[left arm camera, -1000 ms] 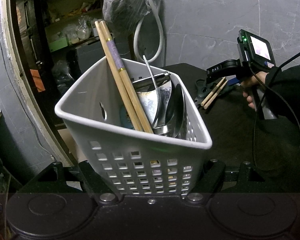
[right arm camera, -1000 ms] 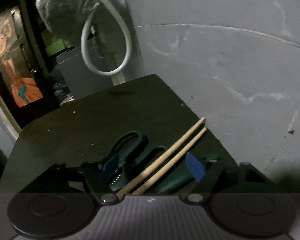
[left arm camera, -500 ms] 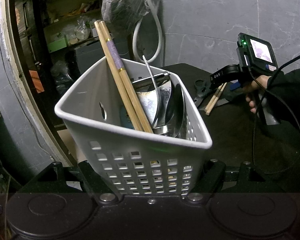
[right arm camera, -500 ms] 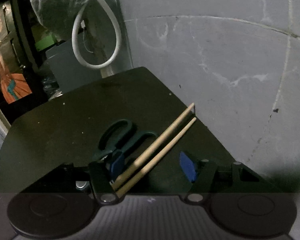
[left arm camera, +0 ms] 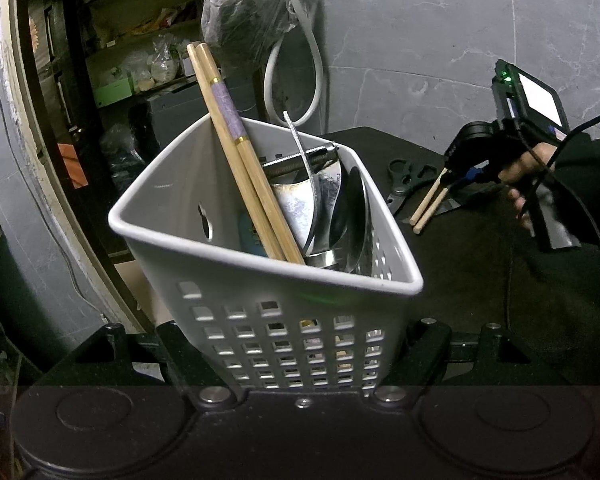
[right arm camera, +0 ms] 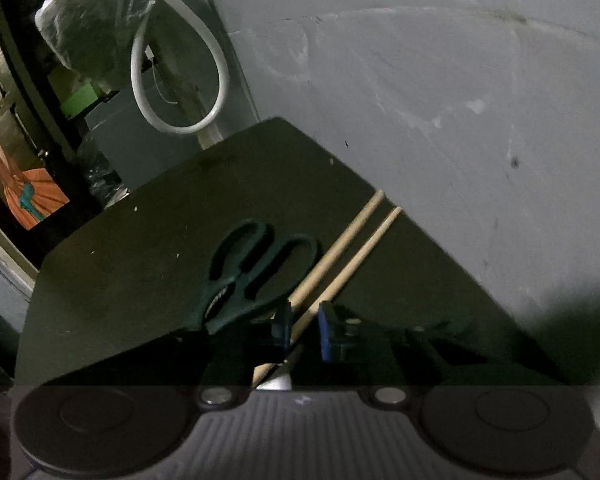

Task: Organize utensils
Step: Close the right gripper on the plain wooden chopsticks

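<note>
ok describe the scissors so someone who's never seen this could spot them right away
On the dark table against the grey wall, look just ahead of the right claw. The scissors lie flat there, left of the plain chopsticks; their dark looped handles are the only such shape on the table.

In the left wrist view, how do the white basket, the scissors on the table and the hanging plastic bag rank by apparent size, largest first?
1. White basket, clearly largest, though it sits nearest the camera.
2. Hanging plastic bag.
3. Scissors, smallest, but they lie farther away.
</note>
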Motion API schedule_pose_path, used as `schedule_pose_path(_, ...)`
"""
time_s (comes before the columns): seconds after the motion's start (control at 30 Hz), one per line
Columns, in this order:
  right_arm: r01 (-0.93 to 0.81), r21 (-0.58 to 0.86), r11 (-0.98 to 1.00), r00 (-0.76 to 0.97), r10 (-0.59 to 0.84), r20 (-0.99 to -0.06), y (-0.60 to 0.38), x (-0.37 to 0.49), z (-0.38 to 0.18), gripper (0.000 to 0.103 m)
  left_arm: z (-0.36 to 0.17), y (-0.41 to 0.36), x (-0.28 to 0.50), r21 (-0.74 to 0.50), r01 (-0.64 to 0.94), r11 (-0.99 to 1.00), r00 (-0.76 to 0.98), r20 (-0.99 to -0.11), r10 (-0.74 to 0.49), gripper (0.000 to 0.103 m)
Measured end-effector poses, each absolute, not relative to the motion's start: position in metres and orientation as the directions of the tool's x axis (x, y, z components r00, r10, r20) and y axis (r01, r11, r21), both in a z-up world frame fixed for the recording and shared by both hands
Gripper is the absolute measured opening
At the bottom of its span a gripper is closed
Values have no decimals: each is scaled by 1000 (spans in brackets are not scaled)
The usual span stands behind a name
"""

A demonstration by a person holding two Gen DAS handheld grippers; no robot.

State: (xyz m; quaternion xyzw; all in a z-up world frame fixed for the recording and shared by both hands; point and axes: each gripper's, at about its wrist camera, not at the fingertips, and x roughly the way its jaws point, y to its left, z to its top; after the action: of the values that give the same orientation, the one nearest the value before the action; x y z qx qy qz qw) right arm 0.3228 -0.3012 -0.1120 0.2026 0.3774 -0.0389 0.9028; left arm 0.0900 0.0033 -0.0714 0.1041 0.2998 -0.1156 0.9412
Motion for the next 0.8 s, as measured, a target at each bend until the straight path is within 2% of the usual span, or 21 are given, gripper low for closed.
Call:
schedule_pose_path(0.1, 222, 349, 910, 703, 98, -704, -302, 318, -112, 16, -71, 3, 90, 127, 280, 951, 794, -588, -155, 79)
schedule_pose_path(0.17, 224, 375, 899, 700, 120, -704, -304, 319, -111, 20, -71, 3, 89, 128, 283, 951, 794, -588, -157, 79)
schedule_pose_path(0.2, 228, 386, 894, 702, 124, -701, -306, 319, -111, 29, -71, 3, 89, 129, 284, 950, 794, -588, -157, 79)
schedule_pose_path(0.27, 243, 386, 890, 705, 111, -701, -305, 321, -110, 38, -71, 3, 89, 130, 286, 949, 794, -587, -159, 79)
schedule_pose_path(0.43, 237, 291, 927, 695, 48, -718, -286, 325, -109, 54, -71, 3, 88, 131, 287, 949, 794, -587, -159, 79)
schedule_pose_path(0.63, 201, 129, 971, 669, -40, -742, -258, 330, -108, 54, -71, 3, 88, 130, 286, 949, 794, -587, -159, 79)
schedule_pose_path(0.73, 173, 81, 982, 666, -56, -744, -250, 328, -108, 42, -71, 3, 88, 131, 286, 949, 794, -587, -159, 79)
schedule_pose_path(0.77, 163, 73, 984, 666, -55, -744, -247, 328, -107, 33, -71, 3, 88, 131, 287, 949, 794, -586, -159, 79)
schedule_pose_path(0.8, 156, 63, 986, 664, -58, -746, -246, 326, -106, 31, -71, 3, 88, 131, 287, 949, 794, -587, -159, 79)
